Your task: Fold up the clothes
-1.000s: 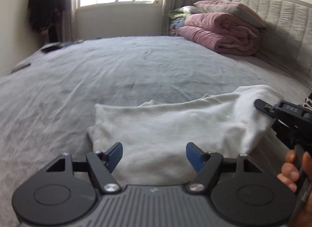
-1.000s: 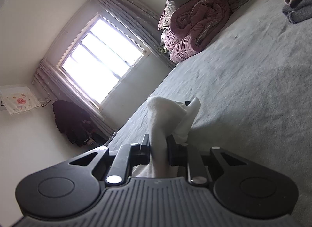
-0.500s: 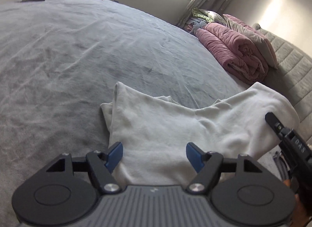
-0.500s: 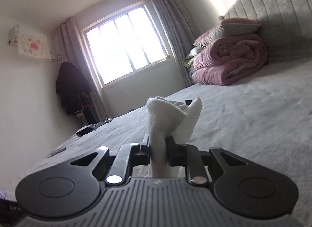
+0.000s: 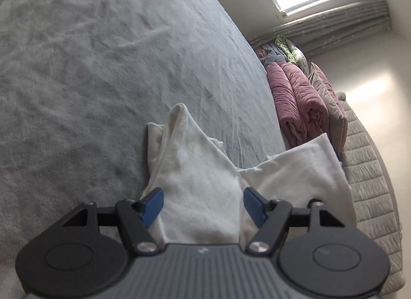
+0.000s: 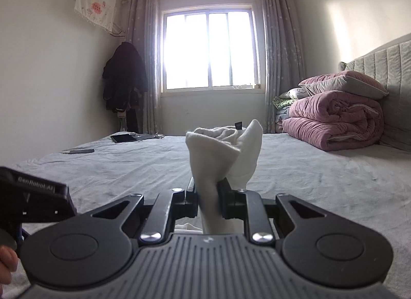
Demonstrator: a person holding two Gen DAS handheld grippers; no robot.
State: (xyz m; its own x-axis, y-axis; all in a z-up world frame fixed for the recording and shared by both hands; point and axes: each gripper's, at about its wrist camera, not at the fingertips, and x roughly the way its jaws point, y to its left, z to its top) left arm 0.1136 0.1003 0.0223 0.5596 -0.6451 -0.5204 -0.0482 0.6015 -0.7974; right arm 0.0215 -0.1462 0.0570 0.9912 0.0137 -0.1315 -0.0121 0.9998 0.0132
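Note:
A white garment (image 5: 203, 183) lies partly folded on the grey bed (image 5: 102, 67), with its right side lifted off the sheet. My left gripper (image 5: 203, 202) hovers open just over the garment's near edge, blue pads apart, nothing pinched between them. In the right wrist view my right gripper (image 6: 208, 195) is shut on a bunched corner of the white garment (image 6: 221, 150), which stands up above the fingers. The body of the left gripper (image 6: 33, 196) and a person's fingertip show at the left edge of that view.
A rolled pink quilt (image 6: 336, 121) and pillow sit by the padded headboard (image 6: 395, 67). A tablet (image 6: 123, 138) and a phone (image 6: 78, 151) lie at the far left of the bed. Dark coats (image 6: 123, 78) hang beside the window.
The left gripper has tilted and moved closer over the garment, still open. The right gripper has levelled out and lifted its held corner, raising the garment's right side.

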